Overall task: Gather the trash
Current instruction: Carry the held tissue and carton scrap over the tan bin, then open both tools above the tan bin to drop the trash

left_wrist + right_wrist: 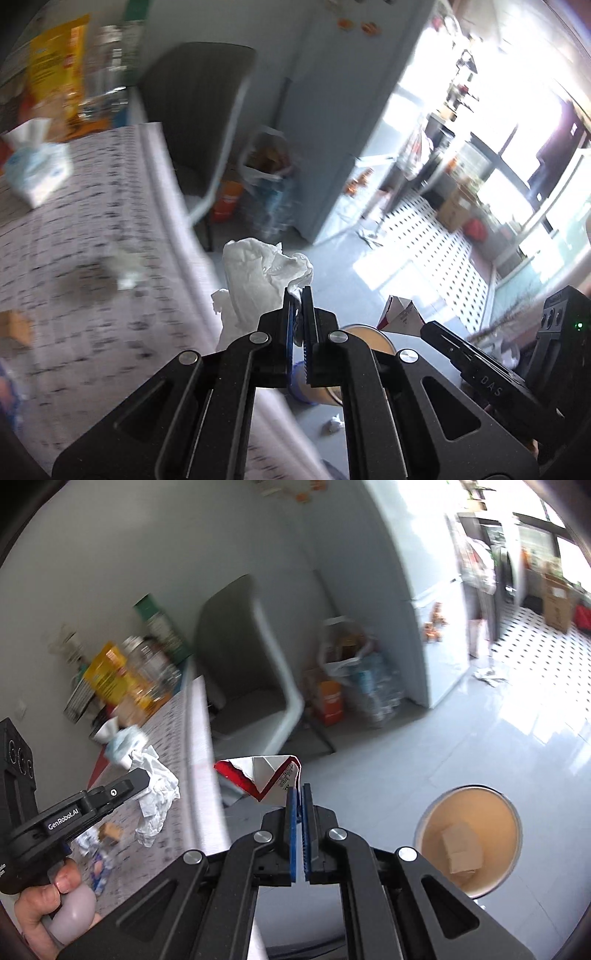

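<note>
Left gripper (298, 291) and right gripper (299, 790) both clamped, held side by side.

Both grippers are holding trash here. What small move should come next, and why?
Probably carry the right gripper rightward over the bin and release. Its jaws pinch the torn carton, the bin stands open on the floor nearby, and the left gripper holds a tissue.

Crumpled soft paper tissue (264, 275); glossy torn carton (269, 777); matt black gripper (299, 790)

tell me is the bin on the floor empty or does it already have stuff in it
Not empty. The right wrist view looks down into the round bin, upright on the floor, and a crumpled brown cardboard piece lies at its bottom.
</note>
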The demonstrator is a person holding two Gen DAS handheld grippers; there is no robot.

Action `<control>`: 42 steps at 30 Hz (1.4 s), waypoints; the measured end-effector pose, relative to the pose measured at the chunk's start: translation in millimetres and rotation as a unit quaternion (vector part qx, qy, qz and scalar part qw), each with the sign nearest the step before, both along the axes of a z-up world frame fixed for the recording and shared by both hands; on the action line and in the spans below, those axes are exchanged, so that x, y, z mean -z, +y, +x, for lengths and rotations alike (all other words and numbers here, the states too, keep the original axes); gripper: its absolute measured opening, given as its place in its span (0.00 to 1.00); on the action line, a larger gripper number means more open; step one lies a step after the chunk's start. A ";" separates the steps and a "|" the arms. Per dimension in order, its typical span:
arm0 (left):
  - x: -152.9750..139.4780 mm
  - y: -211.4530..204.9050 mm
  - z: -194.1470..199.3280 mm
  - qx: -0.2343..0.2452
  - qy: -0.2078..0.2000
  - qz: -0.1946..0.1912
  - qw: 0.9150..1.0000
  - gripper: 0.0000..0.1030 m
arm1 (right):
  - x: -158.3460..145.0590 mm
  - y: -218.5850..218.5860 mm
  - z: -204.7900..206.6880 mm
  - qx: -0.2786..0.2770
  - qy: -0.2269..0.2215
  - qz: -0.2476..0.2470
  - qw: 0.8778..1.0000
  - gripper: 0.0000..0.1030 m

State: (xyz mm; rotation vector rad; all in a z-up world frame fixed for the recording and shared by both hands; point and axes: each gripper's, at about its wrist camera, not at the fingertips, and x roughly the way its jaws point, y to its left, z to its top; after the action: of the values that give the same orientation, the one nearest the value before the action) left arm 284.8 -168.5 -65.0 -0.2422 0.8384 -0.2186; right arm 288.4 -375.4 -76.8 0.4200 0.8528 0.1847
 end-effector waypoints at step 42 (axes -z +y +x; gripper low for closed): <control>210.4 -267.2 87.6 0.156 0.233 0.013 0.960 0.05 | 226.8 -226.0 -44.6 0.209 0.165 0.042 0.963 0.49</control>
State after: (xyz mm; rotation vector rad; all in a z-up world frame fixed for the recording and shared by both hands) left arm 372.4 -435.7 -275.4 -0.1344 1.3481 -0.4568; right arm 243.8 -601.4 -303.6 0.7136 1.0638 -0.2484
